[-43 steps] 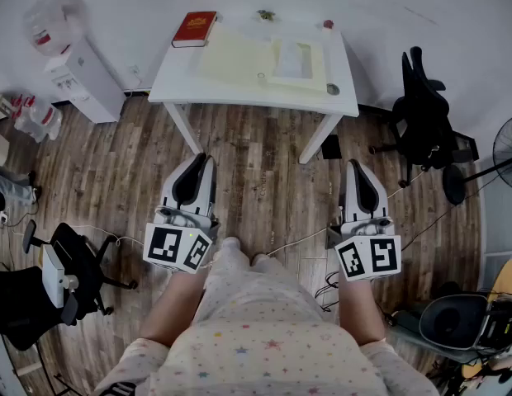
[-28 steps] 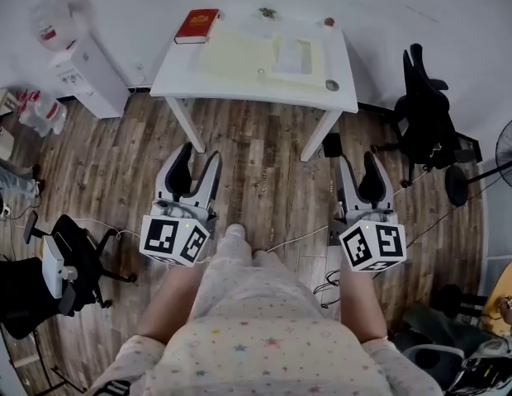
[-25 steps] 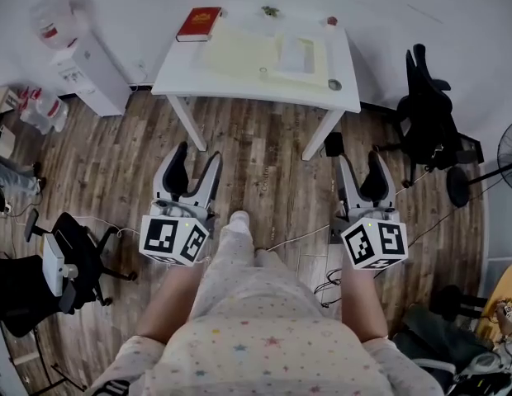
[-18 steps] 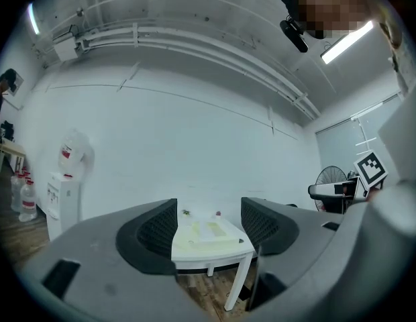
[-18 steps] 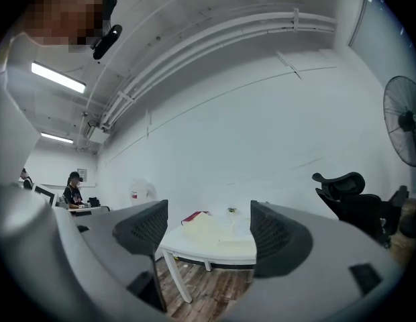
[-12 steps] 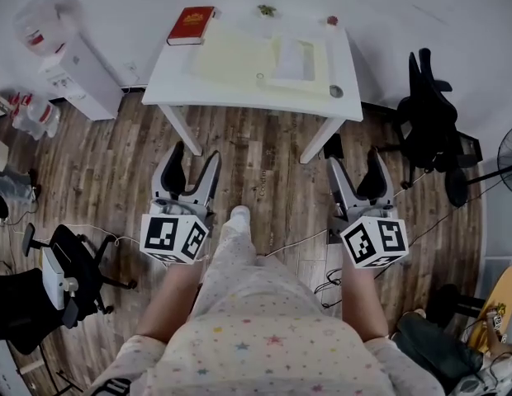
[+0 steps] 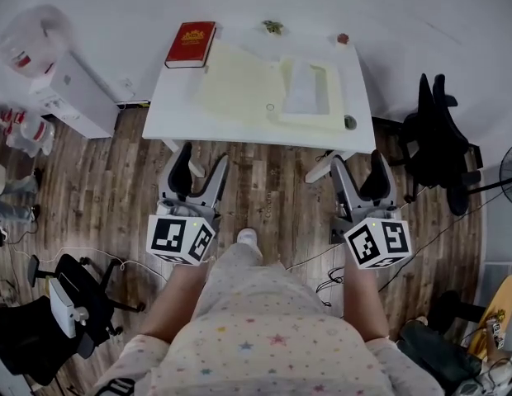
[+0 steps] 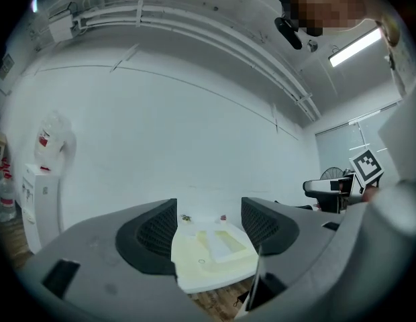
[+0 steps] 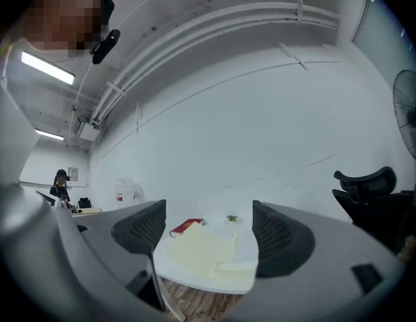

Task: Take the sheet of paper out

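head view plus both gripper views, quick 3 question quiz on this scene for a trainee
1. Multiple choice: where on the white table does the red book lie? A) near right corner B) far left corner C) middle
2. True or false: the left gripper and the right gripper both have their jaws apart with nothing between them.
3. Fill in: the black chair stands on the floor at the table's ____ side.
Key: 1 B; 2 true; 3 right.
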